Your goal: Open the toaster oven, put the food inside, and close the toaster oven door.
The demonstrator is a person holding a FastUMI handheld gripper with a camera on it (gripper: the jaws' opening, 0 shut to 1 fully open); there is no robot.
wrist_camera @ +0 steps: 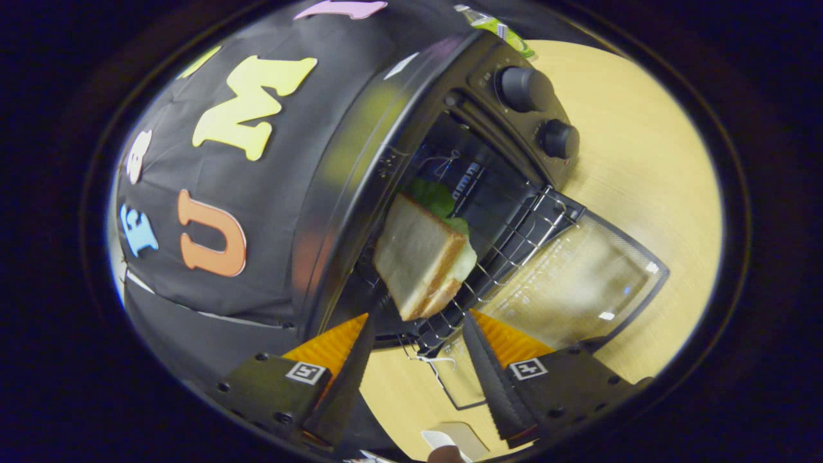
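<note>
so my gripper (416, 321) is tilted way over, which makes the whole scene look rolled on its side. my two fingers are spread apart with nothing pressed between them, and the sandwich (421, 257) sits just ahead of the tips, in the gap. i honestly can't tell if its near corner brushes a fingertip or not.

the sandwich is one piece: white bread slices stacked with a pale filling and a bit of green leaf poking out the far end. it's right at the mouth of the toaster oven (411, 161), over the front edge of the wire rack (514, 238) (whether it's fully resting on the wires or partly hanging, hard to say from here).

the oven door (578, 276) is dropped all the way open, glass panel lying flat out over the wooden table (643, 161), so it's right beside my right finger and takes up most of the room on that side. on the other side the oven's dark curved top runs close along my left finger.

counting stuff: one sandwich, one oven, one rack, one door, two round knobs (526, 89) on the control panel, one above the other. behind the oven there's one greenish bottle (495, 27) peeking out, only partly visible. a small light-coloured object (453, 440) lies on the table close under my fingers, can't make out what it is.
</note>
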